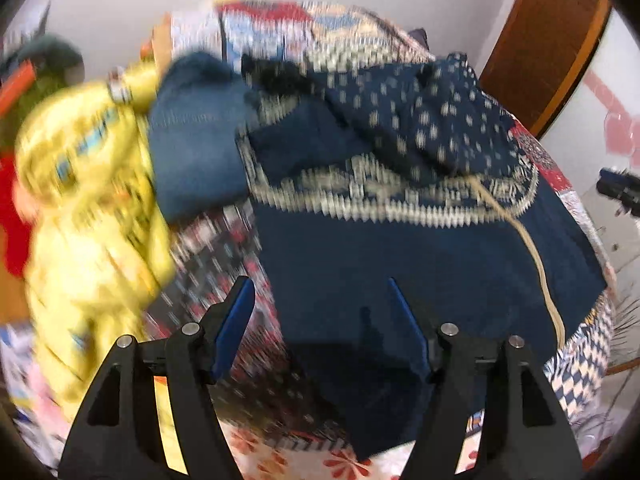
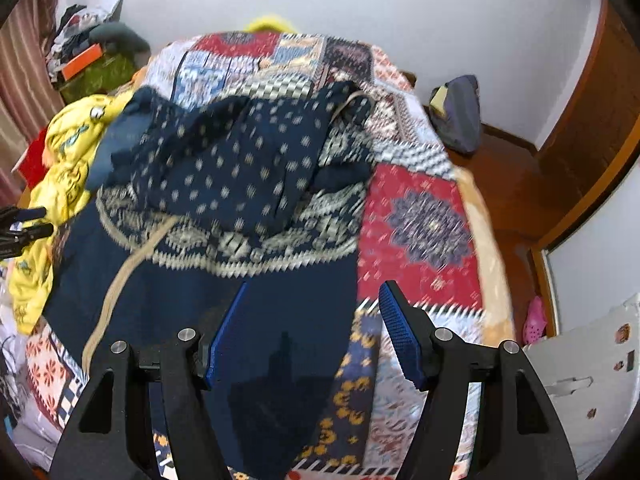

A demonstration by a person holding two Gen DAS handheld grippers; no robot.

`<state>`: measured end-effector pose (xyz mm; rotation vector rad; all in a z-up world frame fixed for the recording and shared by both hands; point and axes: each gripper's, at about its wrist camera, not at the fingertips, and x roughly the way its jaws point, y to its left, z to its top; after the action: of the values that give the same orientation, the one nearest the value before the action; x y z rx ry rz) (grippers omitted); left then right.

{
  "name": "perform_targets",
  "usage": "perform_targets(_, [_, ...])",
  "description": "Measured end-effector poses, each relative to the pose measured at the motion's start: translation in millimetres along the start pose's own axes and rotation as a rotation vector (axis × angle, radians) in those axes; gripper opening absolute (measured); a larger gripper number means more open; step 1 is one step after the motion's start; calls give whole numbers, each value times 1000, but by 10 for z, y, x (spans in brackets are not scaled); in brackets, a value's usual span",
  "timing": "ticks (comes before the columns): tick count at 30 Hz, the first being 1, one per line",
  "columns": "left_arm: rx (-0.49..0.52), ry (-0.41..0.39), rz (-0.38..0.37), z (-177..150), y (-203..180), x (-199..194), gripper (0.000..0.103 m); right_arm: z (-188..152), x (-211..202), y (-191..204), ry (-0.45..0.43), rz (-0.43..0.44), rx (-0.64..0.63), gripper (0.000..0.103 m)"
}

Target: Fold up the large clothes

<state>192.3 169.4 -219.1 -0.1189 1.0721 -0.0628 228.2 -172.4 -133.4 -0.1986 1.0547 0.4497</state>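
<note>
Yellow cloth (image 1: 92,208) beside navy garment (image 2: 224,208) – patchwork quilt (image 2: 420,220)

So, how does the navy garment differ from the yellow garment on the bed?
The navy garment lies mostly spread flat on the patchwork bedspread, with its dotted part bunched at the far end; the yellow garment is crumpled in a heap at the bed's left edge. The navy one has pale dots and a patterned band; the yellow one has small blue marks. Both open hand-held grippers are above the navy one, not the yellow. Neither is folded yet.
</note>
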Motion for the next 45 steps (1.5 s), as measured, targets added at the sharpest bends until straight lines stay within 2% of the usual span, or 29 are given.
perform_targets(5, [-126,70,-103,-299,134,235,67,-274,231,9,79,21,39,63])
perform_targets(9, [-188,102,-131,-476,152,352,67,-447,350,-88,141,54,99,63])
perform_targets(12, [-213,130,-120,-565,135,445,67,-546,374,-140,161,101,152,63])
perform_targets(15, [-239,126,-154,-613,99,459,67,-606,403,-140,159,125,166,63])
perform_targets(19, [-281,102,-232,-652,56,421,49,-620,403,-135,119,168,193,64])
perform_targets(22, [-266,85,-236,-681,2,401,43,-609,437,-99,89,180,192,63])
perform_targets(23, [-261,81,-226,-686,-9,396,37,-597,452,-83,84,181,185,62])
perform_targets(24, [-256,79,-214,-688,-28,394,33,-583,455,-55,78,187,178,52])
perform_targets(25, [-248,79,-201,-685,-51,395,24,-562,462,-31,77,193,171,40])
perform_targets(26, [-241,76,-184,-651,-68,396,15,-543,466,-12,76,196,167,35])
perform_targets(28, [-225,64,-158,-583,-63,349,11,-489,465,13,73,190,159,13])
perform_targets(29, [-217,50,-153,-558,-73,313,10,-470,466,10,71,191,159,11])
perform_targets(36, [-145,-101,-138,-142,-156,-120,9,-216,334,-46,-10,223,174,10])
perform_targets(45, [-167,-278,-166,676,-66,-482,8,486,102,-206,-183,223,187,10])
